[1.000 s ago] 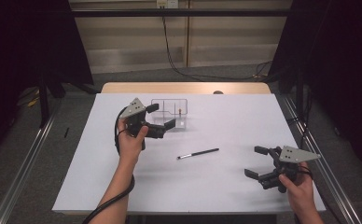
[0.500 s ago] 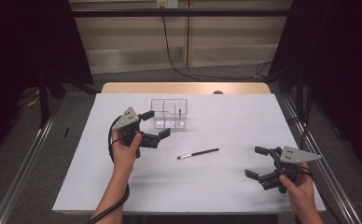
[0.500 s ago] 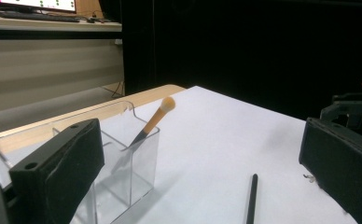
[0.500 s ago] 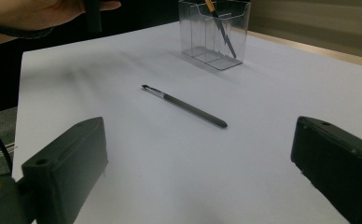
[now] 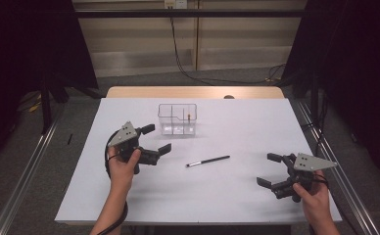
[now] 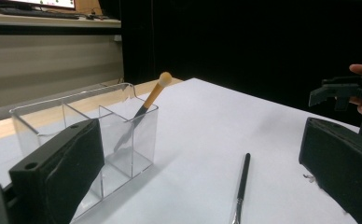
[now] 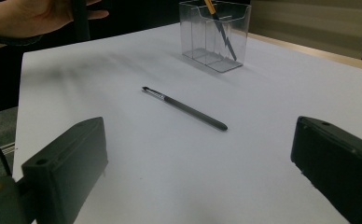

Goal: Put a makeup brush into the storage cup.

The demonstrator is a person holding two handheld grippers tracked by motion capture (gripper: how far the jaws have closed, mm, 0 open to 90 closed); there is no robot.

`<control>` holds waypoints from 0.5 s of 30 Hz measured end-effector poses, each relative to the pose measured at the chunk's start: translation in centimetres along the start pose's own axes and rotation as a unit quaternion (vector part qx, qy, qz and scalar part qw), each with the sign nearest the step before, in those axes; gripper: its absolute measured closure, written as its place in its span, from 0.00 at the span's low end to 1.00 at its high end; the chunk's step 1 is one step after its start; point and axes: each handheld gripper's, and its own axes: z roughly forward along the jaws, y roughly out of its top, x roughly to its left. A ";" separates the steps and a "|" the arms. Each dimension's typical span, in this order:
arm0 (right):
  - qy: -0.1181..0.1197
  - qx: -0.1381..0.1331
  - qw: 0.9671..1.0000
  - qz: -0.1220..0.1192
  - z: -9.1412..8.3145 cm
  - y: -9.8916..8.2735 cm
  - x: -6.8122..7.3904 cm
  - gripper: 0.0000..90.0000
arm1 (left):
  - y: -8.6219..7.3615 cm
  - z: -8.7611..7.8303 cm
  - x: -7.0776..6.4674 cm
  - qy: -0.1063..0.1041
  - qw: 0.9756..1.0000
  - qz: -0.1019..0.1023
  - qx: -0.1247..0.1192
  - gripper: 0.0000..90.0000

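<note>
A thin dark brush [image 5: 208, 161] [image 6: 240, 186] [image 7: 184, 108] lies flat on the white table [image 5: 237, 127] near its middle. Behind it stands a clear divided organizer [image 5: 178, 119] [image 6: 83, 135] [image 7: 215, 33], with a tan-tipped brush [image 6: 147, 99] [image 7: 219, 21] leaning in its right compartment. My left gripper [image 5: 154, 138] [image 6: 202, 168] hovers open left of the lying brush, below and left of the organizer, nothing between its jaws. My right gripper [image 5: 270, 169] [image 7: 198, 172] rests open near the table's front right, empty, jaws pointing left toward the brush.
A wooden strip [image 5: 193, 92] runs along the table's far edge. Metal rails [image 5: 26, 171] flank the table on both sides, and dark curtains hang beyond. Cables [image 5: 198, 54] trail down the back wall.
My left gripper has drawn back from the organizer, toward the front left of the table, still open. The right gripper and the lying brush have stayed put.
</note>
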 end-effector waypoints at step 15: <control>0.007 0.000 1.000 -0.005 0.7 0.4 0.0 0.03 | -0.8 -3.1 -0.2 0.011 1.000 0.004 -0.002 0.00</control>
